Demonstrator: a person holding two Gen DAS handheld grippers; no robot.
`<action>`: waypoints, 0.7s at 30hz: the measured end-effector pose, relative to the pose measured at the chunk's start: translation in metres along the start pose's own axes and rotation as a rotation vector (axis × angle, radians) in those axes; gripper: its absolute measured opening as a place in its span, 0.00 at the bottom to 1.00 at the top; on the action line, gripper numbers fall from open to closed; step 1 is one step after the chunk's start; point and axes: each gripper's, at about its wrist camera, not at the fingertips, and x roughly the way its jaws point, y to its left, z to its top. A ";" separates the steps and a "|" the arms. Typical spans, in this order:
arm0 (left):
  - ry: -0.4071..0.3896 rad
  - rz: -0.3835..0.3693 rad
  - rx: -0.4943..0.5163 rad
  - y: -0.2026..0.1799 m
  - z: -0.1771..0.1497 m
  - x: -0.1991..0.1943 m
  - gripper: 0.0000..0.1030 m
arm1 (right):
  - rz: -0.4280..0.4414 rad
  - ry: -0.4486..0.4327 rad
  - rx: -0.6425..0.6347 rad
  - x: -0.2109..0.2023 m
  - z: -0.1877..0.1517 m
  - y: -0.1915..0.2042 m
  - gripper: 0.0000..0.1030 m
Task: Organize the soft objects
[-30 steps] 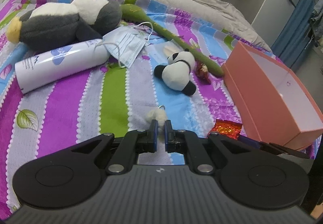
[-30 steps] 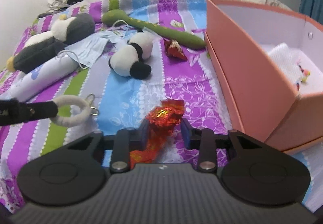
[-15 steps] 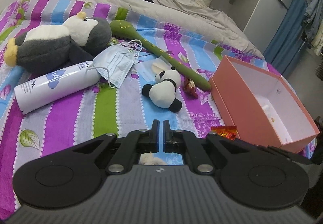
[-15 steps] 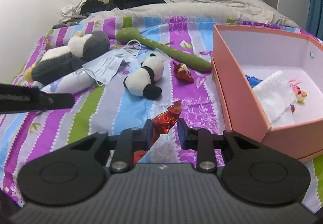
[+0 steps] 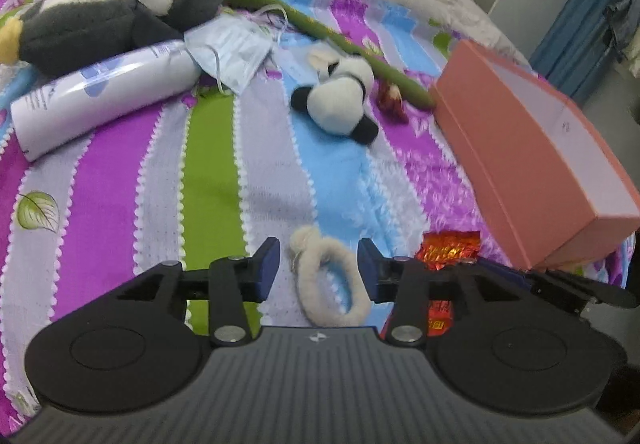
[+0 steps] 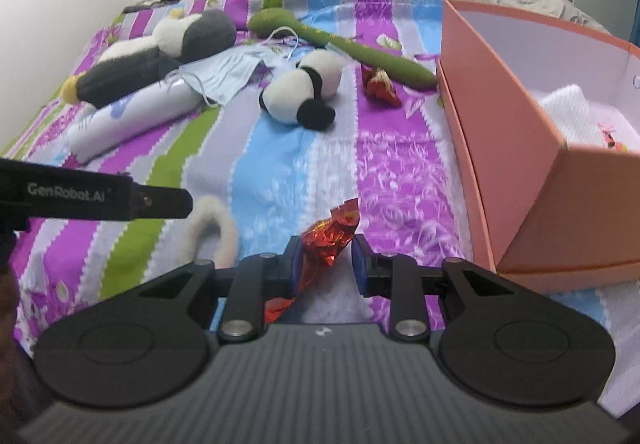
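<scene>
Since the earlier frames the left hand-held gripper (image 5: 318,264) has dropped back toward the bed, and its jaws have just been opening, from pinched shut to a moderate gap. The fluffy cream ring (image 5: 330,284) lies between the pads without touching either, resting on the striped bedspread (image 5: 208,164). Its long axis runs roughly along the line of the fingers, away from the camera, so the jaws straddle its short width. The right hand-held gripper (image 6: 323,264) sits just to the right of the left one and holds a red foil candy wrapper (image 6: 330,236) at a narrow opening. The pink box (image 6: 516,172), already containing a white cloth (image 6: 572,112), stands just right of that gripper and is nearer to it than to the left one. Farther up the bed lie the panda plush (image 5: 340,104), a face mask (image 5: 232,48), a white bottle (image 5: 104,92), a green plush snake (image 5: 320,28) and a penguin plush (image 5: 108,16).
</scene>
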 end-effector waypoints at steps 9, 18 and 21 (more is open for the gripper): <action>0.039 0.029 0.093 -0.009 -0.022 0.034 0.31 | 0.003 0.017 0.012 0.003 -0.006 -0.006 0.29; 0.008 0.095 0.090 -0.014 -0.007 0.030 0.08 | -0.001 -0.013 -0.008 -0.010 0.005 -0.007 0.28; -0.017 0.080 0.050 -0.016 0.004 0.014 0.08 | 0.004 -0.030 -0.008 -0.020 0.014 -0.009 0.28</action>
